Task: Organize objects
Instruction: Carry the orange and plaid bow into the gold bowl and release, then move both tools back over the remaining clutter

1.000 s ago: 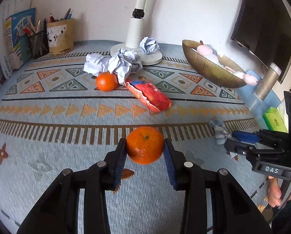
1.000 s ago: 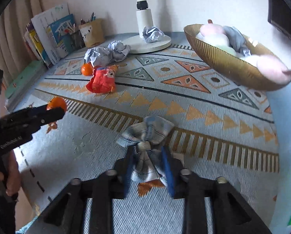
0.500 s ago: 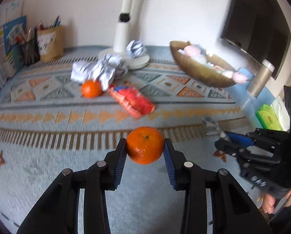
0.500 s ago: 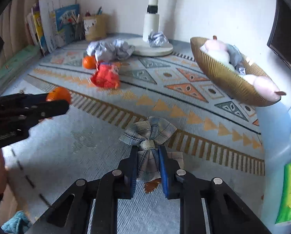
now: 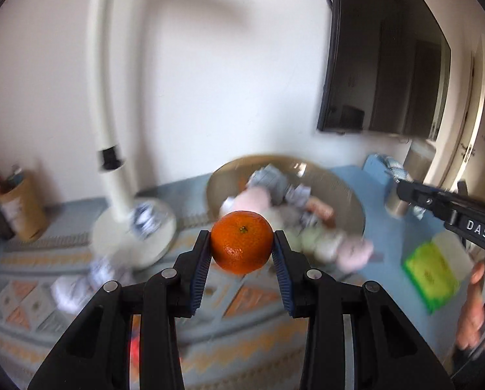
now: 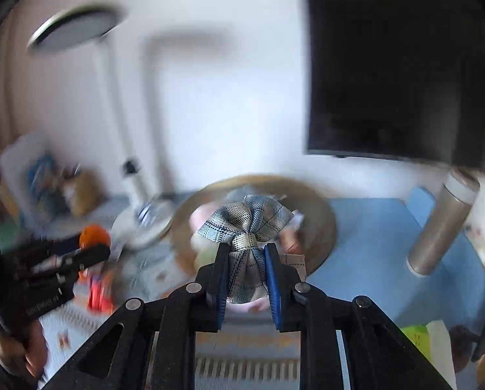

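My left gripper (image 5: 241, 253) is shut on an orange tangerine (image 5: 241, 242) and holds it in the air in front of the golden bowl (image 5: 349, 191), which holds several soft toys and cloths. My right gripper (image 6: 245, 269) is shut on a plaid fabric bow (image 6: 246, 224) and holds it up in front of the same bowl (image 6: 323, 217). The left gripper with the tangerine (image 6: 94, 235) shows at the left of the right wrist view. The right gripper (image 5: 405, 191) shows at the right of the left wrist view.
A white lamp (image 5: 112, 175) stands left of the bowl, with crumpled paper (image 5: 70, 289) near its base. A red packet (image 6: 99, 289) lies on the patterned cloth. A steel bottle (image 6: 444, 224) and a green pack (image 5: 431, 273) are at the right. A pen holder (image 5: 21, 208) stands far left.
Both grippers have lifted off the table and moved forward toward the golden bowl, each still holding its object. The views are blurred by motion.
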Action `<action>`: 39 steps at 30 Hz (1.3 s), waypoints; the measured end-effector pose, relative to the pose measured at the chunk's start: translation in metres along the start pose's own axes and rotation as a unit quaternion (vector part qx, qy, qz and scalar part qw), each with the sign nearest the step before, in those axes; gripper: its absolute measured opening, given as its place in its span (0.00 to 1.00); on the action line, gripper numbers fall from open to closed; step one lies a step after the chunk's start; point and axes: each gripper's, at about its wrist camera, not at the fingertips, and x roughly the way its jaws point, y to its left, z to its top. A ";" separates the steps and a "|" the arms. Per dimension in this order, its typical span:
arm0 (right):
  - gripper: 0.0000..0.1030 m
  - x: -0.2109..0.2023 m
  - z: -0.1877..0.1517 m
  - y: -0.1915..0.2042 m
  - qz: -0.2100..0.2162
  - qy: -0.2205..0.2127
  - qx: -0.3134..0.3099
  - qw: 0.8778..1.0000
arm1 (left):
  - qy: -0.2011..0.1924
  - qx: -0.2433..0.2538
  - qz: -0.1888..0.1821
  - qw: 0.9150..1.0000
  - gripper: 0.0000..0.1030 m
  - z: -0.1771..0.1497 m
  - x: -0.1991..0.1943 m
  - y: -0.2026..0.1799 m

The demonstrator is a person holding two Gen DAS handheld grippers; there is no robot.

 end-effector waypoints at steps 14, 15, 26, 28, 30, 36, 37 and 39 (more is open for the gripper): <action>0.53 0.095 0.040 -0.044 -0.033 0.026 0.109 0.993 | 0.007 -0.012 -0.027 1.000 0.91 0.027 0.085 -0.038; 0.53 0.098 0.036 -0.049 -0.031 0.035 0.119 0.992 | -0.001 -0.010 -0.021 1.000 0.91 0.023 0.079 -0.036; 0.58 0.070 -0.024 -0.071 0.029 0.062 0.200 0.977 | -0.004 -0.076 0.008 0.997 0.91 -0.025 0.010 0.000; 0.58 0.063 -0.027 -0.064 0.034 0.066 0.192 0.979 | -0.004 -0.084 0.011 0.996 0.91 -0.030 -0.002 0.003; 0.58 0.052 -0.027 -0.055 0.040 0.061 0.186 0.980 | -0.006 -0.090 0.019 0.996 0.91 -0.034 -0.013 0.006; 0.61 0.023 -0.032 -0.019 0.056 0.051 0.146 0.986 | -0.011 -0.125 0.041 0.991 0.99 -0.059 -0.051 0.032; 0.61 0.022 -0.035 -0.012 0.061 0.054 0.138 0.987 | -0.014 -0.134 0.049 0.990 0.99 -0.066 -0.058 0.040; 0.61 0.023 -0.046 0.008 0.068 0.068 0.115 0.989 | -0.014 -0.151 0.073 0.986 0.99 -0.083 -0.072 0.058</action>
